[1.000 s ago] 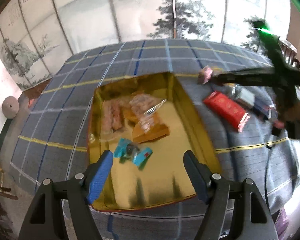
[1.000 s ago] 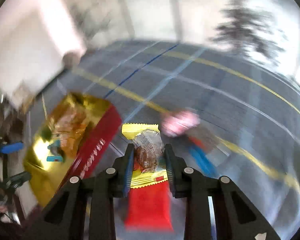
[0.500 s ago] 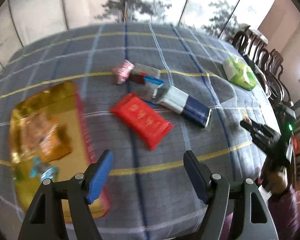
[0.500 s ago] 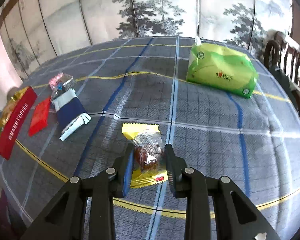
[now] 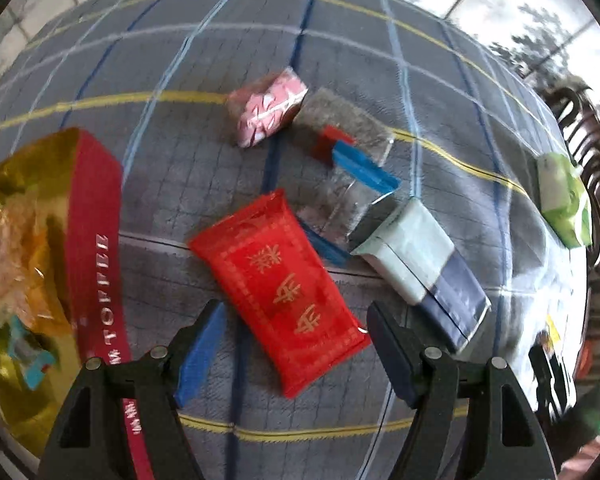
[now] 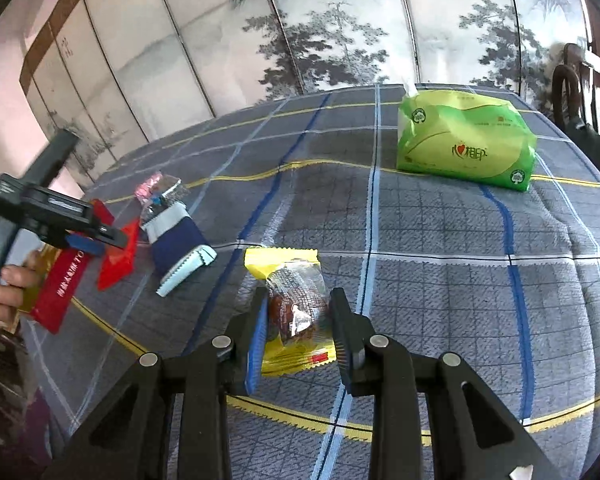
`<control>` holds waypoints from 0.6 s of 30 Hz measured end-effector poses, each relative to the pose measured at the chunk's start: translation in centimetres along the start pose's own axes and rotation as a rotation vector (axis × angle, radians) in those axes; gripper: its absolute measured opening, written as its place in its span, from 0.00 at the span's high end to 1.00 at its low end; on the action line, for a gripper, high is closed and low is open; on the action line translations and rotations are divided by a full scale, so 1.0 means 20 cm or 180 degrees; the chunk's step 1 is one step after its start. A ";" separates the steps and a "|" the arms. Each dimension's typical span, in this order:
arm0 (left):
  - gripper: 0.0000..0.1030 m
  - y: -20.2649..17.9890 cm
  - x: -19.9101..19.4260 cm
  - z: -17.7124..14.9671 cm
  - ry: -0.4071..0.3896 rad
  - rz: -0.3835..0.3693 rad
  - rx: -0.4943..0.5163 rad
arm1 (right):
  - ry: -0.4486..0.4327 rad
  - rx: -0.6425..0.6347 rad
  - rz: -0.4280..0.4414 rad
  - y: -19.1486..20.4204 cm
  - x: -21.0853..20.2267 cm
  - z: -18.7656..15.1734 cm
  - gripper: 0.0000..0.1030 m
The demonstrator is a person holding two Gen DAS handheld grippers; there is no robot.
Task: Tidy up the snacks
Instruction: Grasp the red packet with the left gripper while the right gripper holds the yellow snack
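Note:
My left gripper (image 5: 296,344) hangs open over a red snack packet (image 5: 278,286) lying on the checked cloth, its fingers on either side of the packet's near end. Beside it lie a white and navy packet (image 5: 424,268), a pink wrapped sweet (image 5: 266,108) and a clear packet with red and blue parts (image 5: 352,152). At the left stands the gold-lined red box (image 5: 96,240) holding several snacks. My right gripper (image 6: 300,320) is shut on a yellow-edged clear snack packet (image 6: 296,300) with a brown treat inside. In the right wrist view, the left gripper (image 6: 96,236) hovers above the red packet (image 6: 118,256).
A green tissue pack (image 6: 464,148) lies at the table's far right, and also shows as the green tissue pack (image 5: 566,200). Dark wooden chairs (image 5: 592,128) stand along the right edge. A hand (image 6: 0,292) holds the left tool. A painted folding screen (image 6: 300,28) stands behind.
My left gripper swung away from the gold box to above the red packet and sank lower. My right gripper carried the yellow packet to the right, away from the box, and then stayed still.

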State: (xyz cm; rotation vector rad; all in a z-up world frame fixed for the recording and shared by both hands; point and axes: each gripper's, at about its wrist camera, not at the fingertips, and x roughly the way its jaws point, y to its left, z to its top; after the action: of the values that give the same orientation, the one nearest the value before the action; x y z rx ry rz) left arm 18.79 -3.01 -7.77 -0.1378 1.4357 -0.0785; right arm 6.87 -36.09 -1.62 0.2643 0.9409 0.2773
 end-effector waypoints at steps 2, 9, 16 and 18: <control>0.28 0.00 0.02 0.01 -0.0010 0.0055 -0.0048 | -0.0011 0.0004 0.0034 0.00 0.00 0.00 0.73; 0.30 -0.05 0.06 0.01 -0.0040 0.0329 -0.0011 | -0.0036 0.0050 0.0061 0.00 -0.01 0.00 0.72; 0.55 -0.08 0.02 -0.07 -0.0144 0.0362 0.0050 | -0.0012 0.0115 0.0025 -0.03 0.00 0.00 0.71; 0.55 -0.09 -0.01 -0.17 -0.0206 0.0215 0.0126 | 0.0006 0.0117 -0.0006 -0.03 0.01 0.00 0.71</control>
State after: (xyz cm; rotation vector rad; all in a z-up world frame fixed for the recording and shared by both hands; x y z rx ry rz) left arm 15.38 -4.99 -7.79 -0.0585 1.3723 -0.0466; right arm 7.09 -36.67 -1.98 0.2969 0.9486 0.2588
